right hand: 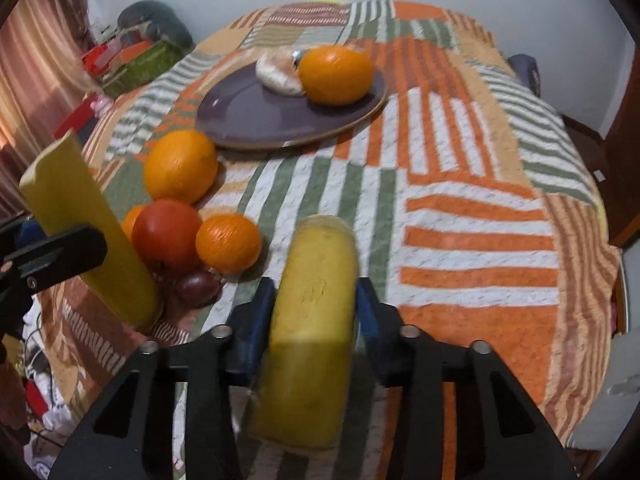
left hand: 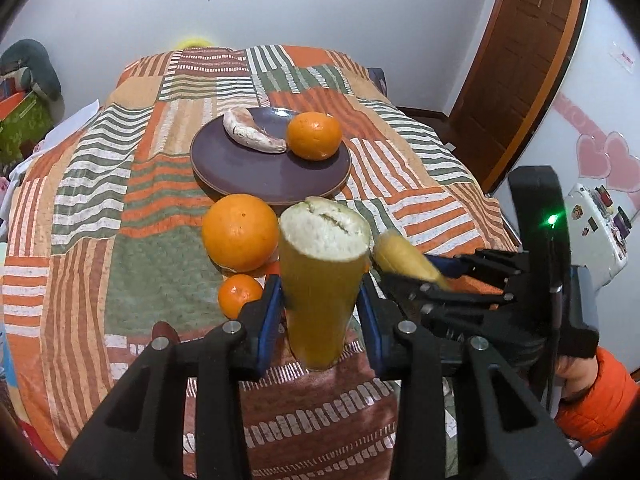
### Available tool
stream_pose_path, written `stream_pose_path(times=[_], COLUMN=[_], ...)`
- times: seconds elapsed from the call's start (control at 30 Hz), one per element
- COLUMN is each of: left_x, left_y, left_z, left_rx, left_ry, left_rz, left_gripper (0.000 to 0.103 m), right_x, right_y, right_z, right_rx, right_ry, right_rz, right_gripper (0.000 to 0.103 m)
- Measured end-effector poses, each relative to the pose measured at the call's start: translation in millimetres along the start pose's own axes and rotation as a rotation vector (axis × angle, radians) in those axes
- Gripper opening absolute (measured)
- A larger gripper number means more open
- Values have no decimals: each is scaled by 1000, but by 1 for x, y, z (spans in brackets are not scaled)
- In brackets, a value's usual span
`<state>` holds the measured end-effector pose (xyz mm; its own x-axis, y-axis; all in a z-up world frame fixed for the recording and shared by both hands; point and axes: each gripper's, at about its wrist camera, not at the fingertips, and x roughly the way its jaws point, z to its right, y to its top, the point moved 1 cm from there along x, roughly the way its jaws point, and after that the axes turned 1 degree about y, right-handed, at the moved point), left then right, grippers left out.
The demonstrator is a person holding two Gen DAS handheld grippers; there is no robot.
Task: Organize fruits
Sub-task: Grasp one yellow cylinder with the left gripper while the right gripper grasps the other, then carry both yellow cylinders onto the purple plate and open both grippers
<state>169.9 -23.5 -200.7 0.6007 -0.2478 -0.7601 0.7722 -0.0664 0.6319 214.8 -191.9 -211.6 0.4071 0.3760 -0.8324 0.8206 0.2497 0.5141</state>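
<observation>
Above the quilt's near edge, each gripper [left hand: 320,300] [right hand: 316,312] pinches a banana half [left hand: 320,272] [right hand: 312,320]; carry both level toward the plate [left hand: 240,168]

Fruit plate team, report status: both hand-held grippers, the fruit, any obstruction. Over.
Left hand-held gripper shut on banana half. Right hand-held gripper shut on second half. Plate partly free. Large orange before it.

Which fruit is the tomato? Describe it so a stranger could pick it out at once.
Start at the purple plate on the striped quilt. Just in front of it, on the quilt, lies a cluster of round fruit beside the left gripper's banana piece. The tomato is its one smooth red fruit, between the big orange and small orange.
</observation>
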Motion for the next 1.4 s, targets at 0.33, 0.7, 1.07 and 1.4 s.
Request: stream_pose_path(times=[0.33, 0.7, 1.07, 1.4], left_x=[-18, -39, -33, -9], left_y=[14, 55, 87, 105], left_z=[-6, -20, -31, -43], left_rx=[-18, -36, -44, -54], left_ry=[-5, 33, 45, 55], left_rz=[54, 147, 184, 165], left_gripper=[37, 37, 37, 37], right_x=[-30, -56, -56, -45], right_y=[21, 55, 92, 113], right_z=[8, 2, -10, -18], right_rx=[-3, -54, -97, -128], right_ry=[-7, -28, -10, 8], right_rz=[113, 229, 290, 302], right_gripper=[34, 34, 34, 34])
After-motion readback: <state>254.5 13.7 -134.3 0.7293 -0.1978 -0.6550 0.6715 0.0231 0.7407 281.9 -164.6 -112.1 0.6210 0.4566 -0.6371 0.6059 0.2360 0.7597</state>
